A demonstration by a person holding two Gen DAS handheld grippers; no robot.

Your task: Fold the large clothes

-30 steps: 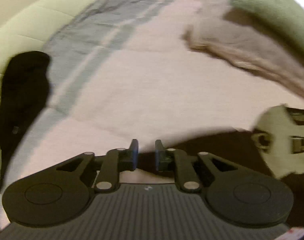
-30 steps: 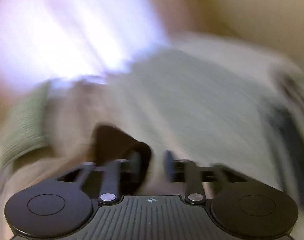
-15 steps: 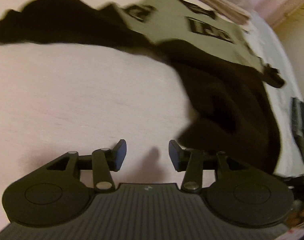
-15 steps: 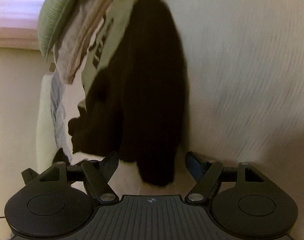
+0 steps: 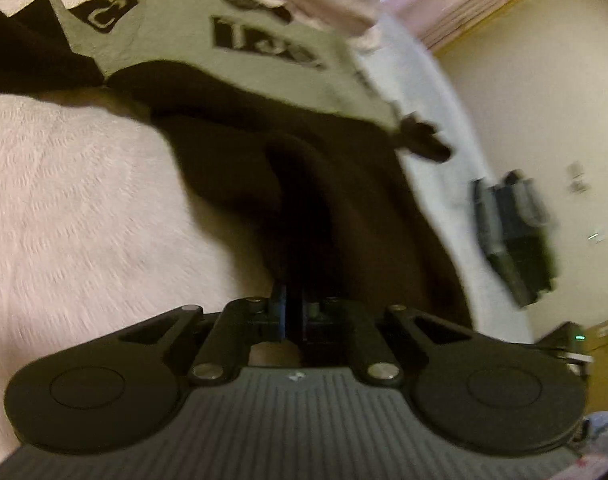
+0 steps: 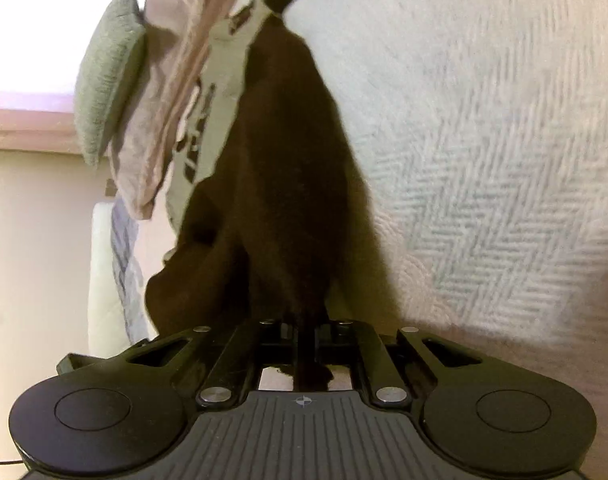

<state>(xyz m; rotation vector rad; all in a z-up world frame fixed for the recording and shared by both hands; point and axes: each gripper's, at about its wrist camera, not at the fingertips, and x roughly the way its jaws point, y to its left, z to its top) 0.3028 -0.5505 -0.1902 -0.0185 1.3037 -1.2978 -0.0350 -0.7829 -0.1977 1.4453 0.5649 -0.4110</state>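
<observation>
A large dark brown garment [image 5: 304,184] with a pale green printed panel [image 5: 224,48] lies on the bed. My left gripper [image 5: 293,312] is shut on the near end of its dark fabric, which runs straight out from the closed jaws. In the right wrist view the same brown garment [image 6: 288,168] stretches away from my right gripper [image 6: 306,332], which is shut on a strip of it; a tuft pokes out behind the fingers. The pale green panel [image 6: 208,120] shows further off, with dark lettering.
The bed has a pale textured cover [image 5: 72,208], with a herringbone weave [image 6: 484,184]. A folded pinkish blanket [image 6: 172,92] and a green cushion [image 6: 108,72] lie beyond the garment. A dark bag [image 5: 512,232] stands by the cream wall off the bed's edge.
Both grippers were open half a second ago and have closed on the brown garment's near edge. Both views have moved in closer to the fabric.
</observation>
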